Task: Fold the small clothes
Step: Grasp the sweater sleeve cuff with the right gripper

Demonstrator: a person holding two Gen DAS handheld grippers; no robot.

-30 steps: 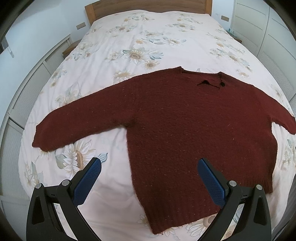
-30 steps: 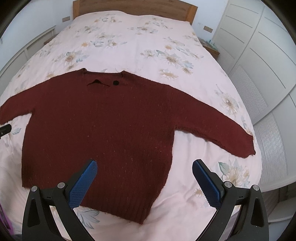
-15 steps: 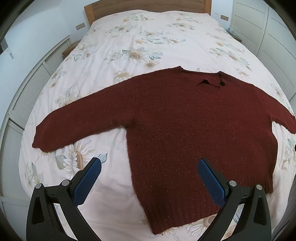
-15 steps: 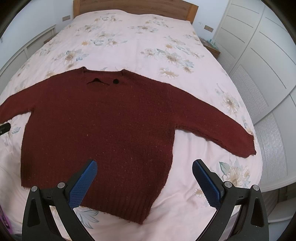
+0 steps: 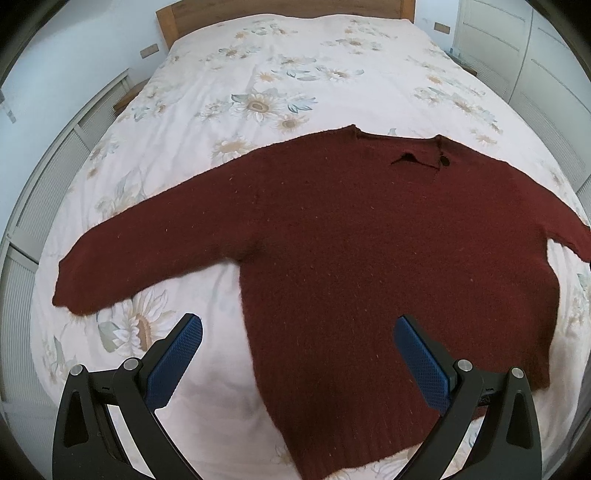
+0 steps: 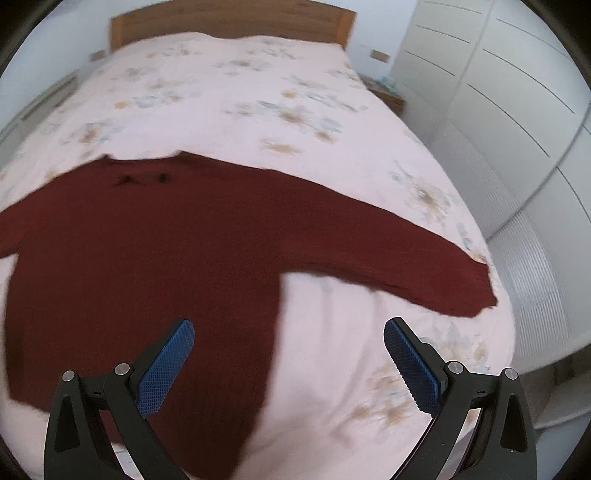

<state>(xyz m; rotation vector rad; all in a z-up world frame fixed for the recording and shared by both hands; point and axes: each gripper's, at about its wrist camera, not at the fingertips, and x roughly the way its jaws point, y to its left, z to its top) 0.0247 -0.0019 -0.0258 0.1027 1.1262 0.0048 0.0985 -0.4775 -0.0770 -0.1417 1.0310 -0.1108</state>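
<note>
A dark red knitted sweater (image 5: pixel 369 251) lies flat and spread out on the bed, neck away from me, both sleeves out to the sides. It also shows in the right wrist view (image 6: pixel 147 258), which is blurred. My left gripper (image 5: pixel 297 336) is open and empty, above the sweater's lower left side edge. My right gripper (image 6: pixel 288 341) is open and empty, above the lower right side edge, with the right sleeve (image 6: pixel 424 273) stretching out ahead to the right.
The bed has a pale floral cover (image 5: pixel 295 74) and a wooden headboard (image 5: pixel 280 5). White wardrobe doors (image 6: pixel 498 92) stand along the right of the bed. Slatted white panels (image 5: pixel 40 206) run along the left. A small bedside table (image 6: pixel 388 92) sits by the headboard.
The right gripper has moved to the right and closer toward the sweater's right side; its view is now motion-blurred. The left gripper has hardly moved. The sweater lies as before.
</note>
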